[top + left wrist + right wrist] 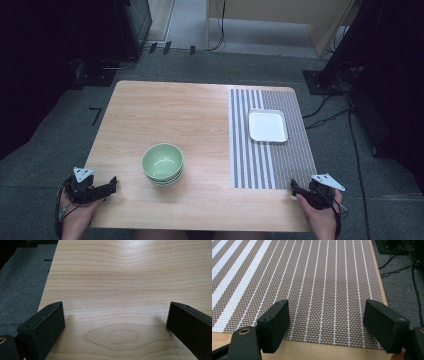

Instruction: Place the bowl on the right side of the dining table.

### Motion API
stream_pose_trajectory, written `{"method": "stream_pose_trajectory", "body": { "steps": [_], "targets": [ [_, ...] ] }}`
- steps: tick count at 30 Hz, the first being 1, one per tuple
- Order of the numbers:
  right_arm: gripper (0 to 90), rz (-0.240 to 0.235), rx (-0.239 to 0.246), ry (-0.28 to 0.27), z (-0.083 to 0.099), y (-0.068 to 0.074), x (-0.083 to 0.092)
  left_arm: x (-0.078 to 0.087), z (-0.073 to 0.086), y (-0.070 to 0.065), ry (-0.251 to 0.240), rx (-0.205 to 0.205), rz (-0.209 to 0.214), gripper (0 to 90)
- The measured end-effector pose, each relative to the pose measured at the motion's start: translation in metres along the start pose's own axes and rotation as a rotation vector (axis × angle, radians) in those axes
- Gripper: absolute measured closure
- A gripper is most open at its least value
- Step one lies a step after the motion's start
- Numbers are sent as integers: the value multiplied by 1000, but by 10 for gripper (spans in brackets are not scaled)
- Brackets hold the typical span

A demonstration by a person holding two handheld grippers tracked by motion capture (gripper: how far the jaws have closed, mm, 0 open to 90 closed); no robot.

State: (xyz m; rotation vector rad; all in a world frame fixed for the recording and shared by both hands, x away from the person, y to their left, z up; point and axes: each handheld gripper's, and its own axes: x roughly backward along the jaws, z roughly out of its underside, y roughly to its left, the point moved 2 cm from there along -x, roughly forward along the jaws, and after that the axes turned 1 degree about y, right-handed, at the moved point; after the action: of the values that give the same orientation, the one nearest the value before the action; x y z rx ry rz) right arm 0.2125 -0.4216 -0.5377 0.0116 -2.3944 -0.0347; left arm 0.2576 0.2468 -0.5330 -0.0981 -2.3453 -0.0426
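Nothing looks begun: the stacked pale green ceramic bowls (162, 164) sit untouched near the wooden table's (165, 110) near edge, while left gripper (102, 190) and right gripper (299, 191) rest at its near corners, jaws spread and empty.

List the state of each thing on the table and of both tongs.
green bowls: stacked, upright, empty on top, on the bare wood.
white tray: flat on the striped mat, empty.
left tongs: open, nothing between the jaws, over the wooden table at its near left corner.
right tongs: open, nothing held, over the mat's near edge.
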Motion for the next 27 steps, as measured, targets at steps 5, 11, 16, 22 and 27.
{"method": "stream_pose_trajectory", "body": {
  "steps": [5,11,16,22,27],
  "targets": [
    [202,2,0,3,0,0,0,-1,-1,-1,-2,12,-10,13],
    [199,2,0,4,0,0,0,1,-1,2,1,22,-18,30],
    [195,1,-2,5,0,0,-1,7,-6,3,-46,80,16,61],
    [195,1,0,4,0,0,-1,23,-21,-7,-158,123,85,62],
    [194,2,-2,4,0,0,-1,38,-34,-19,-226,126,147,62]
  ]
}}
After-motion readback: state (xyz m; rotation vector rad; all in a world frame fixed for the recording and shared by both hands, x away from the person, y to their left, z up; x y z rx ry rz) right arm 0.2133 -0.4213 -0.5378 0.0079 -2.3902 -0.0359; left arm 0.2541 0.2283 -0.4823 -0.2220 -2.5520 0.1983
